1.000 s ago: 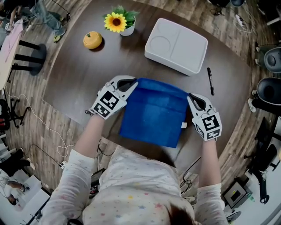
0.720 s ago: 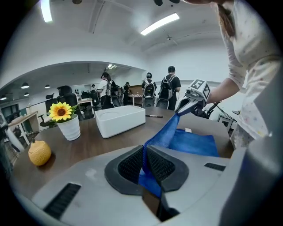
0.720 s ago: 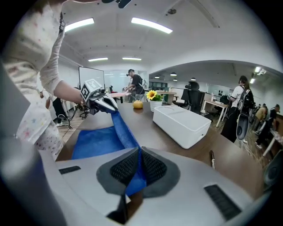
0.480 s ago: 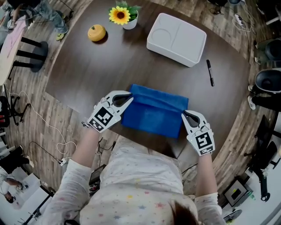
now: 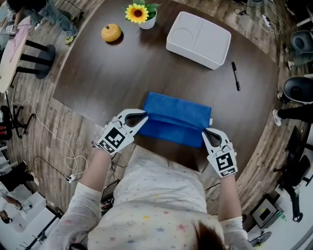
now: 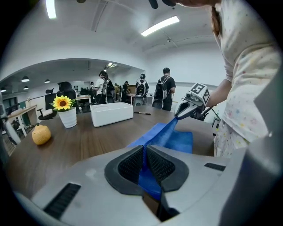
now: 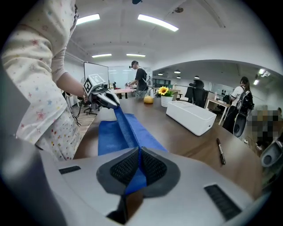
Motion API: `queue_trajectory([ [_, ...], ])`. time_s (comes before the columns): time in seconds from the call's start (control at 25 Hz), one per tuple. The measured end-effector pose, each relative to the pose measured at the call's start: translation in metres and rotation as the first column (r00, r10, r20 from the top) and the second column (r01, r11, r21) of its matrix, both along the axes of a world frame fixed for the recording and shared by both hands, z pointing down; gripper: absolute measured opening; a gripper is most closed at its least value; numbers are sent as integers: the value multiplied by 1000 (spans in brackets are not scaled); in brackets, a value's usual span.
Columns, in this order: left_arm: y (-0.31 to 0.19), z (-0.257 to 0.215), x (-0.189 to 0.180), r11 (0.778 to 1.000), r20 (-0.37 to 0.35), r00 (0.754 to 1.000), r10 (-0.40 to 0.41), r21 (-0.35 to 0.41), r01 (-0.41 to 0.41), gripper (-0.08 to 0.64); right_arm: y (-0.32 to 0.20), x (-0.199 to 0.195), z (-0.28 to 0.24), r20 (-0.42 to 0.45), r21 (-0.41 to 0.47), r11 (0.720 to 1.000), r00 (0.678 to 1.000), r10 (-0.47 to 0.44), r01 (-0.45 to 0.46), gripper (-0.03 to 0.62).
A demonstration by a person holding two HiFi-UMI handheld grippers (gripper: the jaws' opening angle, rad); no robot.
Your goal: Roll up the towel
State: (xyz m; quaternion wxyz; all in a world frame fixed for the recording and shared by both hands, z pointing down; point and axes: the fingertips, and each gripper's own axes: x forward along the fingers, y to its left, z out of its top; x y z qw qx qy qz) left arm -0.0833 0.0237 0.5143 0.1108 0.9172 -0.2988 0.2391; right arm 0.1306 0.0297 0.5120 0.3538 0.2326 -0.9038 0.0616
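Observation:
A blue towel [image 5: 177, 119] lies folded over itself on the dark round table [image 5: 122, 68], close to the near edge. My left gripper [image 5: 144, 117] is shut on the towel's left near corner, and blue cloth [image 6: 144, 165] shows pinched between its black pads. My right gripper [image 5: 205, 133] is shut on the right near corner, with cloth [image 7: 138, 170] clamped between its pads too. The held edge [image 7: 126, 126] is stretched taut between both grippers, lifted above the flat part of the towel [image 7: 108, 137]. In the left gripper view the right gripper [image 6: 179, 115] appears across the towel.
A white two-part tray [image 5: 198, 39] stands at the far side, a black pen [image 5: 235, 75] to its right. A potted sunflower [image 5: 139, 14] and a small orange pumpkin [image 5: 111, 32] sit at the far left. People stand in the room behind [image 6: 152, 90].
Both grippers have pulled the towel's far edge toward the person, folding it over the near part. The visible towel is now shorter front to back.

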Motion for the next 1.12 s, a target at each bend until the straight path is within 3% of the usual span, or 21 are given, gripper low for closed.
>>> queue_trajectory([
  [0.24,22,6,-1,1000,-5,1000,0,-18,0,29,22,0,8,-32,3,999,998,-47,47,18],
  [0.72,31,40,-5,998,53,998,-14,-55,17,31,33,-4,42,-90,-7,998,994,-67,66,40],
  [1.12,65,50,-2,989,58,997,46,-142,-38,52,70,5,55,-137,-88,983,975,-175,164,97],
])
